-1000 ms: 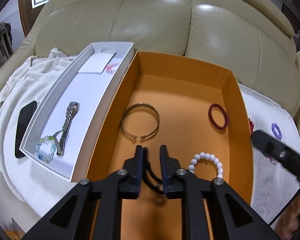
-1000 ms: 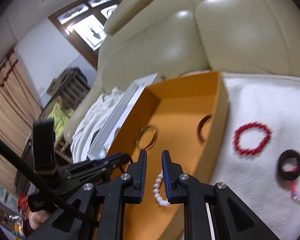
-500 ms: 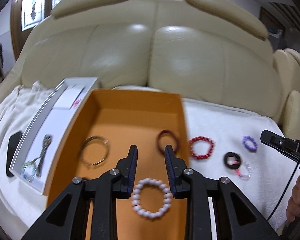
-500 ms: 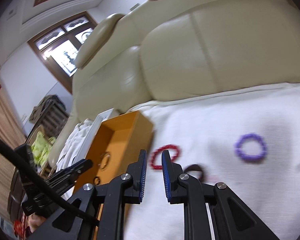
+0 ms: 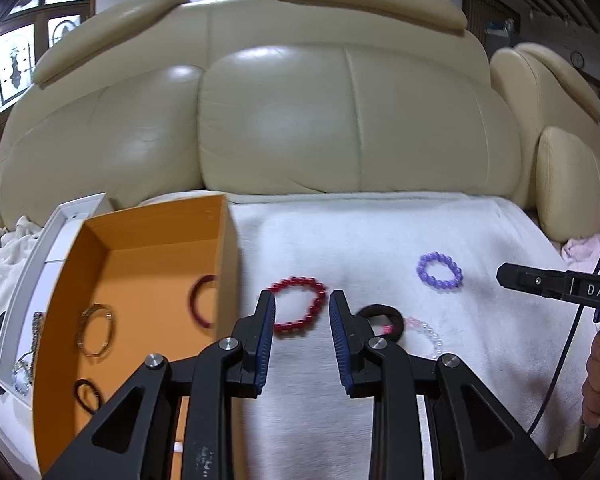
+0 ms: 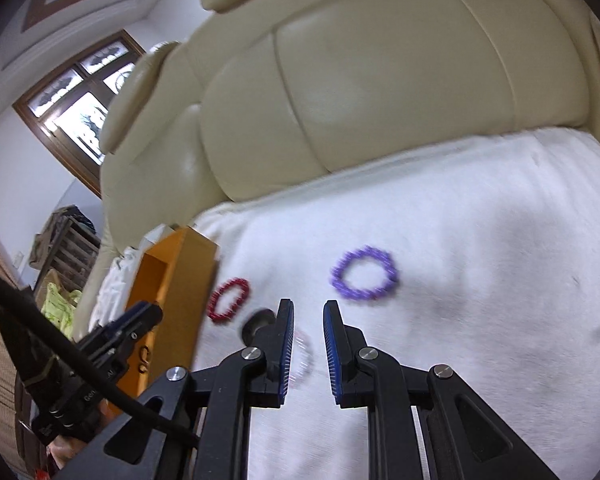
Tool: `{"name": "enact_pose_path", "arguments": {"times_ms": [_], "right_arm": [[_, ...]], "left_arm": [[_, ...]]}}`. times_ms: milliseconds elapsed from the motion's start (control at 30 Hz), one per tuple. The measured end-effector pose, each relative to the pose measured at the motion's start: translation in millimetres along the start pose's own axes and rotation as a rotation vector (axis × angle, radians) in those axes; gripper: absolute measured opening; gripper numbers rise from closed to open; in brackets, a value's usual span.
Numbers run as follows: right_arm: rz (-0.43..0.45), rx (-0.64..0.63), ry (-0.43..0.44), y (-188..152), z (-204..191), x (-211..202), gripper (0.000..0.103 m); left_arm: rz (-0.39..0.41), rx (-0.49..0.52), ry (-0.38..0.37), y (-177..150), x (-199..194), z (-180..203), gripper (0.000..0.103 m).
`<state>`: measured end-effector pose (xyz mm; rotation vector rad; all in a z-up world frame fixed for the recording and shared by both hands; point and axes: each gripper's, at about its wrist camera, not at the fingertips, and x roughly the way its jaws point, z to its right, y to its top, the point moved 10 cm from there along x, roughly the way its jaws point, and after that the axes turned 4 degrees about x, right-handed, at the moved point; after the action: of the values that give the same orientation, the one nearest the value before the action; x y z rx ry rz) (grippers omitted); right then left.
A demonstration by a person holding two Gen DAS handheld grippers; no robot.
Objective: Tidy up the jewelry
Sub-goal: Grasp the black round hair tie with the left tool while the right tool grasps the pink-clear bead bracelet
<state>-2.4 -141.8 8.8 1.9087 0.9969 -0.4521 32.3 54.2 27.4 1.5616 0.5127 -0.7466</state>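
Beside the orange box [image 5: 228, 240]: three bead bracelets, red [image 5: 298, 304], purple [image 5: 439, 270], clear-pink [image 5: 426, 334], one black hair tie [image 5: 382, 320]. Inside it: two bangles, gold [image 5: 96, 330], dark red [image 5: 200, 300], and another black tie [image 5: 87, 396].

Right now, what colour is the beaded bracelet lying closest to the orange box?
Red. The beaded bracelet lies on the white blanket, clearest in the left wrist view.

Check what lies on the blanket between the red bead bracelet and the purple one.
In the left wrist view, only bare white blanket separates the red bead bracelet from the purple bracelet; the black hair tie sits nearer the camera.
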Motion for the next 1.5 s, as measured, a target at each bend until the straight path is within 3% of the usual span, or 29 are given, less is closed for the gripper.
{"name": "enact_pose_path", "arguments": {"times_ms": [233,500,567,700,767,800,867,1133,1233,1500], "right_arm": [[-0.097,0.0,0.008,-15,13,18,0.018],[-0.21,-0.075,-0.002,-46,-9,61,0.018],[-0.208,-0.107,-0.027,-50,-14,66,0.025],[-0.172,-0.157,-0.072,-52,-15,73,0.027],[-0.153,-0.196,-0.1,-51,-17,75,0.02],[-0.143,-0.215,-0.121,-51,-16,75,0.01],[-0.128,-0.248,-0.151,-50,-14,74,0.009],[-0.079,-0.2,-0.219,-30,21,45,0.008],[-0.067,-0.18,-0.229,-23,34,34,0.009],[-0.103,-0.14,-0.246,-26,57,28,0.009]], "left_arm": [[-0.078,0.045,0.002,-11,17,11,0.028],[-0.103,0.062,0.017,-16,23,8,0.028],[-0.107,0.058,0.019,-16,23,5,0.028],[-0.111,0.055,0.015,-17,22,4,0.03],[-0.112,0.062,0.021,-17,22,5,0.041],[-0.11,0.064,0.03,-17,21,5,0.044],[-0.108,0.066,0.038,-17,21,4,0.046],[-0.128,0.083,0.017,-20,28,19,0.048],[-0.136,0.101,-0.003,-22,32,33,0.054],[-0.212,0.118,-0.046,-32,62,63,0.055]]}}
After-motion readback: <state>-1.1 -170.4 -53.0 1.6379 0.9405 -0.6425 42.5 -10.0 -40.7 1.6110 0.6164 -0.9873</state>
